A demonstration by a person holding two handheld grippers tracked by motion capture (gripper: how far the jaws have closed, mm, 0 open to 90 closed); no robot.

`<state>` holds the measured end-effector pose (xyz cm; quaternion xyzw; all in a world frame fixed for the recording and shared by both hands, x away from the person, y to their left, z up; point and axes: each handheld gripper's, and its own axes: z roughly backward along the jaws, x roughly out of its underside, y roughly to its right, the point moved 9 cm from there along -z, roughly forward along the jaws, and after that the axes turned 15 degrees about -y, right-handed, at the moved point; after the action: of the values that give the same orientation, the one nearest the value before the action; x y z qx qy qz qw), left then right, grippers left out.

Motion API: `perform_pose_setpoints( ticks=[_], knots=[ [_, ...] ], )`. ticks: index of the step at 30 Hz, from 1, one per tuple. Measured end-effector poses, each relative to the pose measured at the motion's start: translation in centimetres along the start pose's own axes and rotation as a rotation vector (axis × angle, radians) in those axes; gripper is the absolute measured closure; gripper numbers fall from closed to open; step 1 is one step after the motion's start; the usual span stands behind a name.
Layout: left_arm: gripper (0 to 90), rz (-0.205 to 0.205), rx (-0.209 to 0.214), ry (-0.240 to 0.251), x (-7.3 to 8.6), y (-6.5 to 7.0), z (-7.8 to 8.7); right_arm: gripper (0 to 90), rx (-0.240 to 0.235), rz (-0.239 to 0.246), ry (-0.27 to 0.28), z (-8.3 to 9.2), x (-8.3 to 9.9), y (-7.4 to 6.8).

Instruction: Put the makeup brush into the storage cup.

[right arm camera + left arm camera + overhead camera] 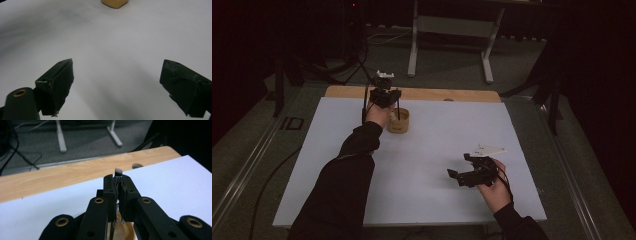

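Jaws of the left gripper (118,186) stand nearly closed on two thin dark sticks (118,173), whose tips show just above them in the left gripper view. In the high view this gripper (384,95) is held above one small wooden cup (398,121) near the tabletop's far edge, and the sticks run down toward the cup; whether they touch it cannot be told. Jaws of the right gripper (120,87) stand wide apart with nothing between them, low over the white tabletop (427,150) at its near right (467,175), well apart from the cup. One cup counted; two grippers counted.
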<state>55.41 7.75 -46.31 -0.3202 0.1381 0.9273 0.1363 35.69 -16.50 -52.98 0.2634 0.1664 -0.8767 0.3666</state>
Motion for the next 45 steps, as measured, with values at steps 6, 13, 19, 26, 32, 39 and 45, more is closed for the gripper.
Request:
perform_pose_setpoints(
  ticks=[6, 13, 19, 26, 32, 39, 45],
  knots=[
    [24.4, 0.022, -0.012, -0.061, -0.4, -0.1, 0.6, 11.7, 0.006, -0.008, 0.009, 0.2, -0.1, 0.2],
    [0.7, 0.002, 0.071, -0.065, -0.3, 0.4, 1.8, 11.7, 0.012, -0.009, 0.018, 0.4, -0.2, 0.2],
    [0.0, -0.057, 0.092, -0.066, 0.2, 0.8, 2.2, 11.7, 0.009, -0.012, 0.021, 0.5, -0.3, 0.2],
    [0.0, -0.099, 0.184, -0.013, 1.1, 1.6, 2.8, 11.7, 0.01, -0.015, 0.023, 0.5, -0.3, 0.4],
    [0.0, -0.155, 0.17, -0.007, 1.4, 2.0, 3.7, 11.7, 0.01, -0.015, 0.025, 0.5, -0.3, 0.3],
    [0.0, -0.158, 0.182, 0.017, 1.8, 1.9, 5.0, 11.7, 0.02, -0.012, 0.026, 0.6, -0.4, 0.3],
    [0.0, -0.19, 0.201, 0.024, 2.3, 2.2, 5.9, 11.7, 0.019, -0.012, 0.028, 0.6, -0.4, 0.3]
  ],
)
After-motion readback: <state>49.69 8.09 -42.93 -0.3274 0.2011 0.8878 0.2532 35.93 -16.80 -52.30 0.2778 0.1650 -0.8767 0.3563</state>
